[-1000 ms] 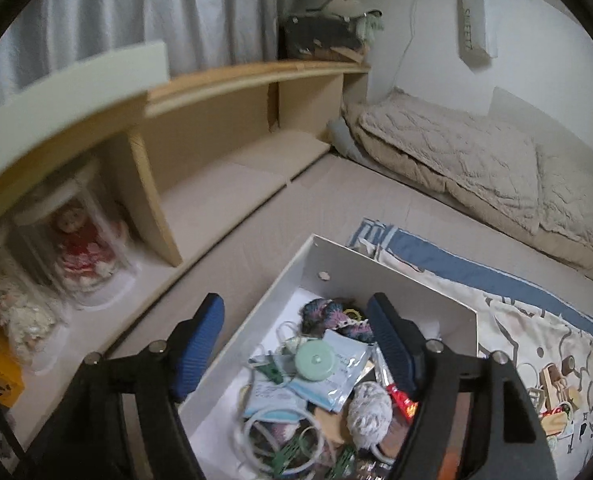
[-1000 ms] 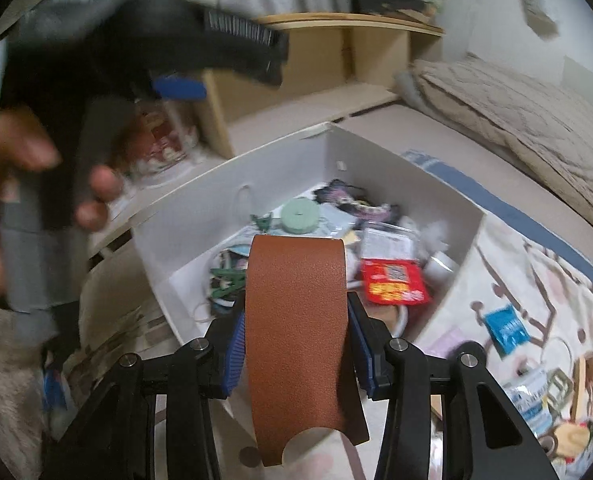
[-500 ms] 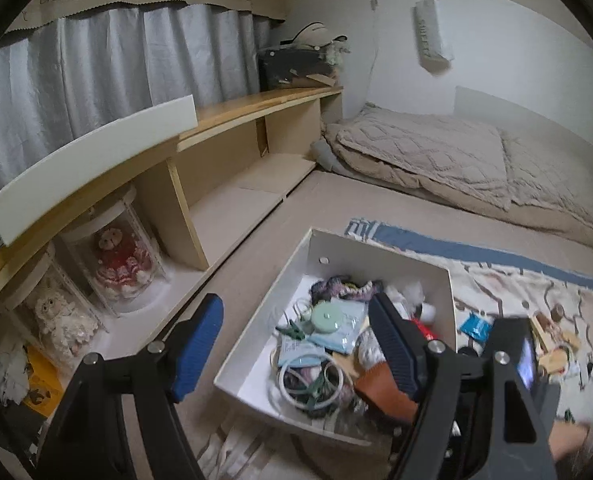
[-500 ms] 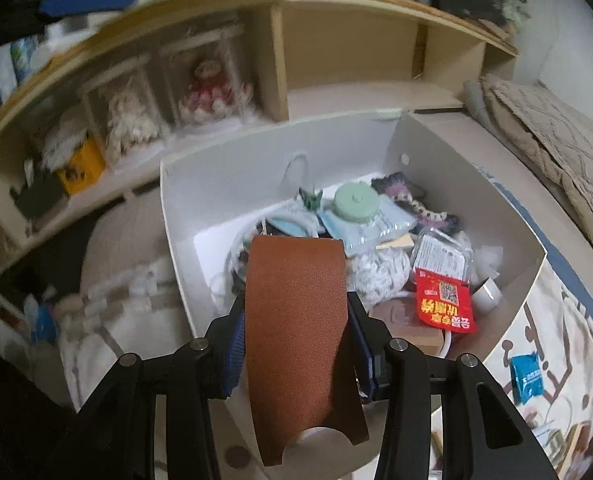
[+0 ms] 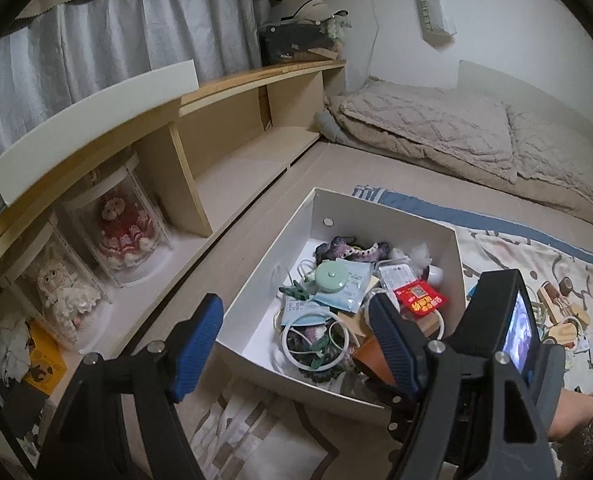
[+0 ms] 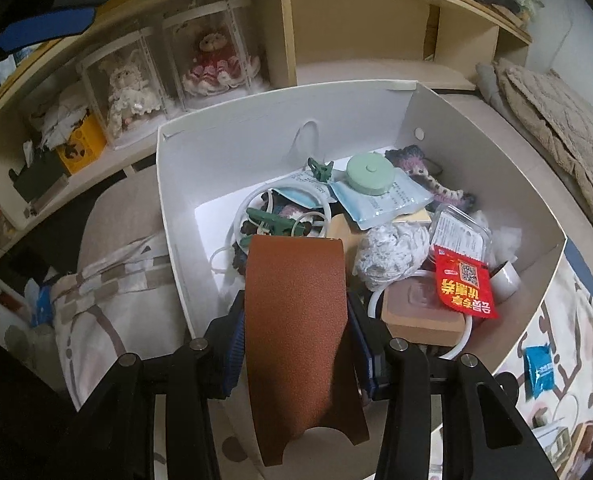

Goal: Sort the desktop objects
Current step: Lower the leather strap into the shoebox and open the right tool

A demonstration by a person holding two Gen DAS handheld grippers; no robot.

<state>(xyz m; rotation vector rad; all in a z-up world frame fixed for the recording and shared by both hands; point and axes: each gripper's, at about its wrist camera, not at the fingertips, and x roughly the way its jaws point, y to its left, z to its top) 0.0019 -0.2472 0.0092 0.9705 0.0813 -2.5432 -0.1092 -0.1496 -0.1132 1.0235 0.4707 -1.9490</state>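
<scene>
Right hand-held gripper point(image 6: 296, 344) is clamping a brown leather sleeve point(image 6: 296, 320) between its blue pads, side to side. Sleeve's long axis is running along the gripper's pointing line, far end sticking out past the fingertips.

White box point(image 6: 376, 104) is sitting directly ahead of and below that gripper. Sleeve's far end is already hanging over the near wall, above the green clip point(image 6: 274, 222) and the white rings. Looks like the drop step: nothing left but a short push forward and down, then letting go.

Left hand-held gripper point(image 5: 296, 336) is standing open with nothing between the pads, pointing at the same box from its left corner. In its view the sleeve point(image 5: 370, 358) is peeking out behind its right finger, just inside the box's near edge. It isn't carrying anything, so the right one is the one doing the work.

Risk, as I read it: box is crowded near that wall (tan block point(image 6: 420, 316), red packet point(image 6: 462, 284)), so the sleeve may be landing propped on the clutter rather than flat.
</scene>
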